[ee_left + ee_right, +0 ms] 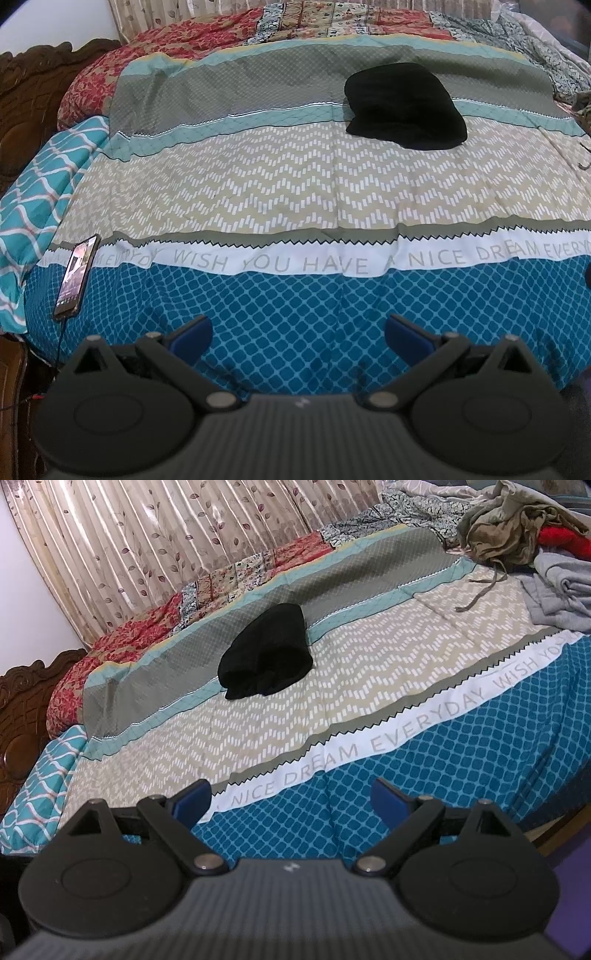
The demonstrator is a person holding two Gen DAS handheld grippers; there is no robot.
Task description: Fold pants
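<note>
Left wrist view: the left gripper (298,330) hangs with its fingers apart over the bedspread (258,192); the folded black pants (404,105) lie well ahead, right of its axis. A phone (76,276) lies far left.

Right wrist view: the right gripper (291,798) is spread wide, holding nothing; the pants (266,655) lie well ahead, slightly left, with a heap of clothes (532,546) far right.

The black pants (404,107) (266,656) lie folded into a compact bundle; they rest across the bedspread's grey and teal stripes.
</note>
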